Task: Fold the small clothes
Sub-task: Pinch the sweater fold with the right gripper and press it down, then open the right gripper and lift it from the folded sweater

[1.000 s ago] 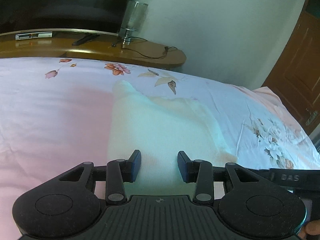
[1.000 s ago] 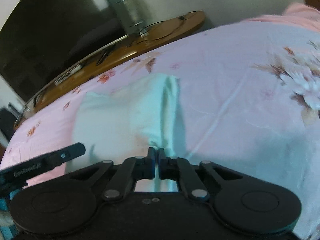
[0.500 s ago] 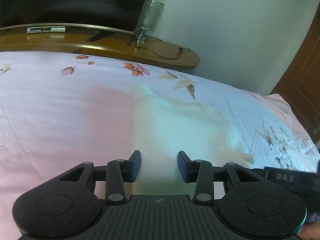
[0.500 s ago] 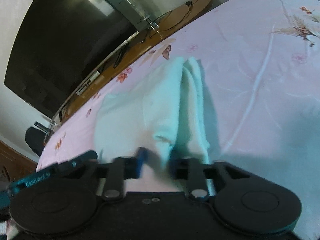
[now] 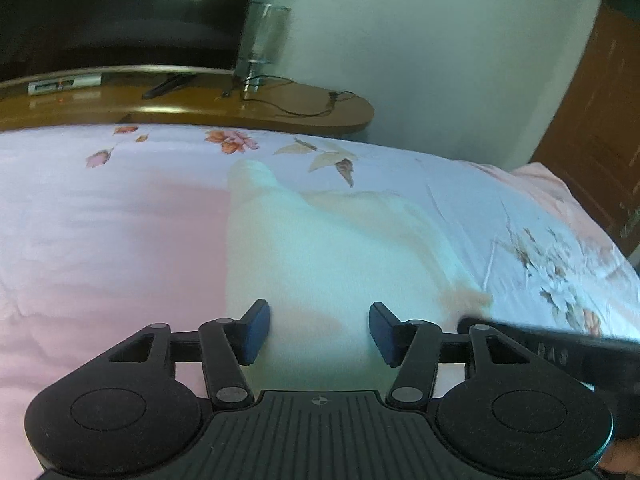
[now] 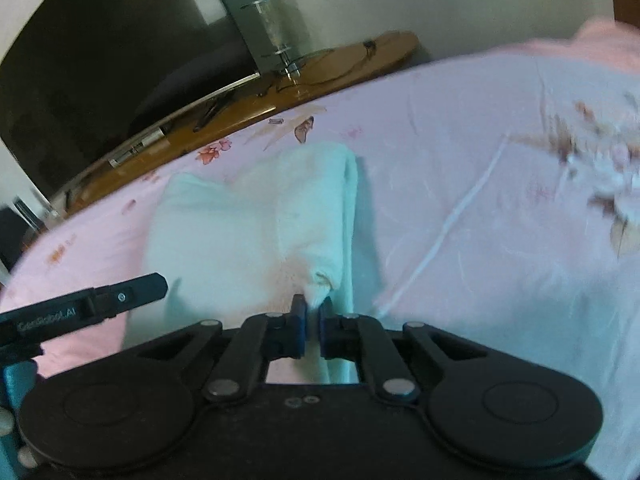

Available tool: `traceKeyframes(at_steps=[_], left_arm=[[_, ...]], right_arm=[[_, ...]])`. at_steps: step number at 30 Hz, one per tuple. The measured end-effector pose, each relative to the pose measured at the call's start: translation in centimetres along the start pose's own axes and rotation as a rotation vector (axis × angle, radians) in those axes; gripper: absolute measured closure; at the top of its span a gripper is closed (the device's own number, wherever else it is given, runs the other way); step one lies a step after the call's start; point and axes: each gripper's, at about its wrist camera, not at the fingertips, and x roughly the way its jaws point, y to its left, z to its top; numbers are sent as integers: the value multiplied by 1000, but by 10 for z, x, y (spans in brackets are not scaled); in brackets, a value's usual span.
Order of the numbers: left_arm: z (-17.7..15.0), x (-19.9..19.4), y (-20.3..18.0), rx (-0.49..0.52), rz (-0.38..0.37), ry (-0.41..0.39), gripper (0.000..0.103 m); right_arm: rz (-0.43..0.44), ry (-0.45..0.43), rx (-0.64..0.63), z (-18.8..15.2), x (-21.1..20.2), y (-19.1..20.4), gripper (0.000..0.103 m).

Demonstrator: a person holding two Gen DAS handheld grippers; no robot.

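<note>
One pale garment (image 6: 248, 220) lies mid-bed (image 6: 460, 168), two tools on it: right tool (image 6: 313, 316) pinching its fold, left tool (image 5: 318, 330) just spreading wider, gripping nothing.

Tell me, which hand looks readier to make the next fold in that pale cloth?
Probably the right gripper: its fingers are already pinched on a bunched edge of the pale garment. The left gripper has been opening, gripping nothing.
</note>
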Motion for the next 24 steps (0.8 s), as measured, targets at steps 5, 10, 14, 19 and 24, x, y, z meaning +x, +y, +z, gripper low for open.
traceKeyframes(at_steps=[5, 10, 14, 19, 24], left_arm=[[4, -7, 6, -27, 7, 0, 44], [12, -10, 14, -63, 17, -16, 44], [18, -9, 13, -60, -8, -46, 44], [22, 18, 19, -94, 8, -24, 44], [22, 40, 22, -104, 11, -10, 44]], right_arm=[[-38, 22, -11, -10, -2, -5, 97], [-8, 61, 8, -15, -10, -6, 96], [-4, -20, 33, -3, -29, -10, 86], [-7, -116, -11, 28, -34, 4, 85], [-30, -86, -52, 44, 13, 21, 85]])
